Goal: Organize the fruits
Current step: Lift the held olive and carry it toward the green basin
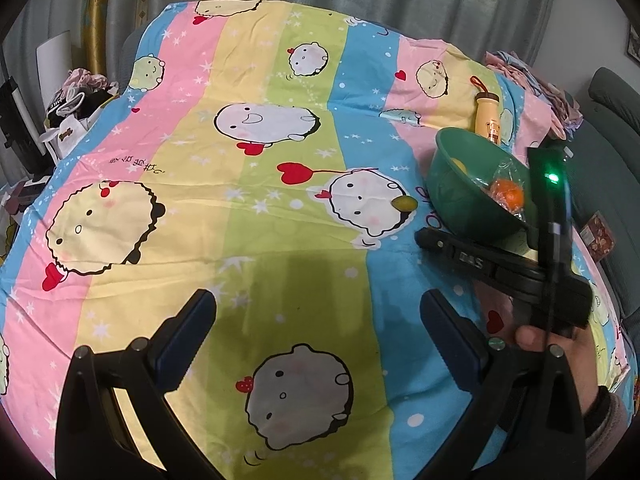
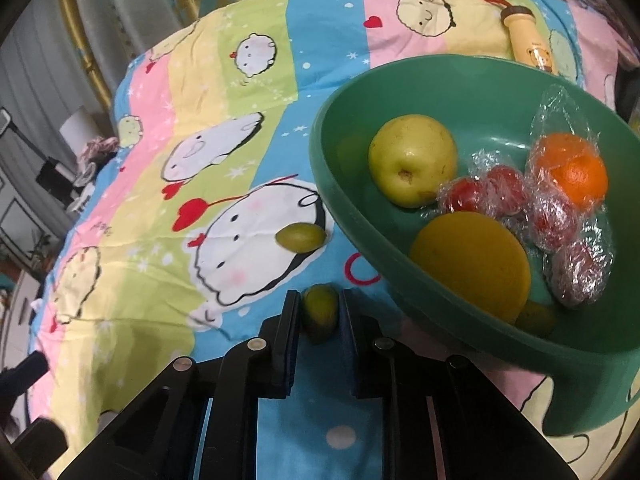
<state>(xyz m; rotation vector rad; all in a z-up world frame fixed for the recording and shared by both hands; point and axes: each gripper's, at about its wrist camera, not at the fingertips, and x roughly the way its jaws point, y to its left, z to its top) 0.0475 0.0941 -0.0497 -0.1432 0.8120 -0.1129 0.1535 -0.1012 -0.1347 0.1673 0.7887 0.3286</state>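
A green bowl point(image 2: 460, 92) stands on the cartoon cloth and holds a yellow-green apple point(image 2: 412, 159), an orange point(image 2: 576, 172), a dull yellow fruit point(image 2: 472, 264) and several plastic-wrapped red fruits point(image 2: 504, 192). My right gripper point(image 2: 320, 312) is shut on a small green fruit point(image 2: 319, 314), just left of the bowl's near rim. Another small green fruit point(image 2: 301, 237) lies on the cloth beyond it, also in the left wrist view point(image 1: 405, 203). My left gripper point(image 1: 318, 312) is open and empty above the cloth. The right gripper point(image 1: 480, 256) and the bowl point(image 1: 460, 196) show to its right.
A striped cartoon cloth point(image 1: 256, 168) covers the table. A yellow bottle with a brown cap point(image 2: 528, 36) lies behind the bowl. Folded clothes point(image 1: 532, 80) sit at the far right edge. Curtains hang behind, and bags point(image 1: 76, 108) stand at the left.
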